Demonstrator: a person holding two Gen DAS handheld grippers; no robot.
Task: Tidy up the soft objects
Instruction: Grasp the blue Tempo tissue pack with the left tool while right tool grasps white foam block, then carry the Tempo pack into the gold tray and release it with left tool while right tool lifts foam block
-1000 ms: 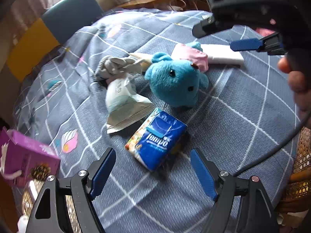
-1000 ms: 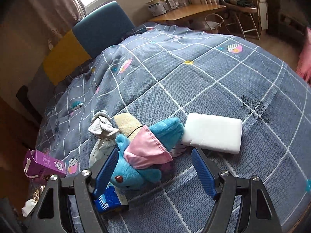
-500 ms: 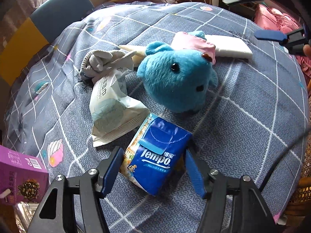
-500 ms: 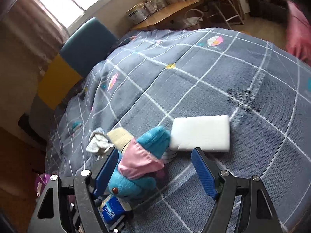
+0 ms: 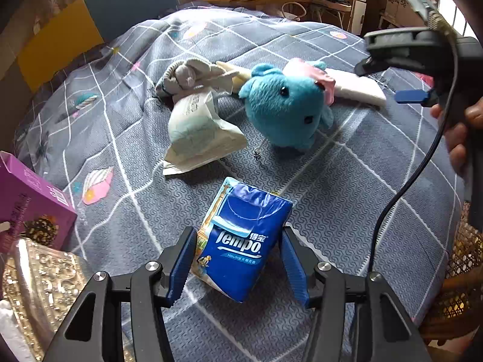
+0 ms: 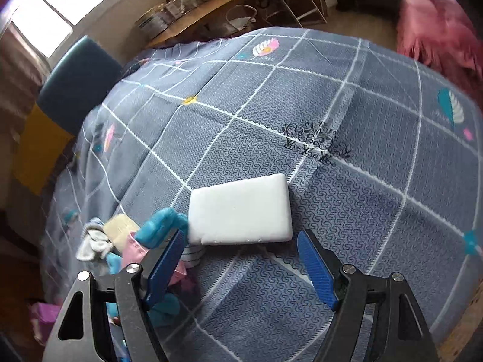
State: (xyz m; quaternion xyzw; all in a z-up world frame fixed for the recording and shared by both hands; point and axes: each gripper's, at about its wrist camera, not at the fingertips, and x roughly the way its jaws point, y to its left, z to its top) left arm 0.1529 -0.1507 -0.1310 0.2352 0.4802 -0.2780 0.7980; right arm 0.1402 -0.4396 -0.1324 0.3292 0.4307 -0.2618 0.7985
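A blue Tempo tissue pack (image 5: 241,241) lies on the grey checked bedspread (image 5: 347,181), between the fingers of my left gripper (image 5: 237,230). The jaws are closing, and both blue pads touch the pack's sides. Beyond it lie a blue plush toy (image 5: 283,111) with a pink cloth, a pale wipes packet (image 5: 196,129) and a grey sock (image 5: 184,78). My right gripper (image 6: 241,234) hangs open just above the near edge of a white foam block (image 6: 241,208), holding nothing. The plush toy (image 6: 160,226) is partly hidden behind its left finger.
A purple box (image 5: 27,199) and a gold foil tray (image 5: 39,283) sit at the bed's left edge. A wicker chair (image 5: 462,256) stands at the right. A person's hand (image 5: 465,126) holds the right gripper. A pink blanket (image 6: 437,30) lies beyond the bed.
My left gripper came down around the tissue pack and its jaws narrowed onto it. My right gripper shifted right, from over the plush toy to over the white block.
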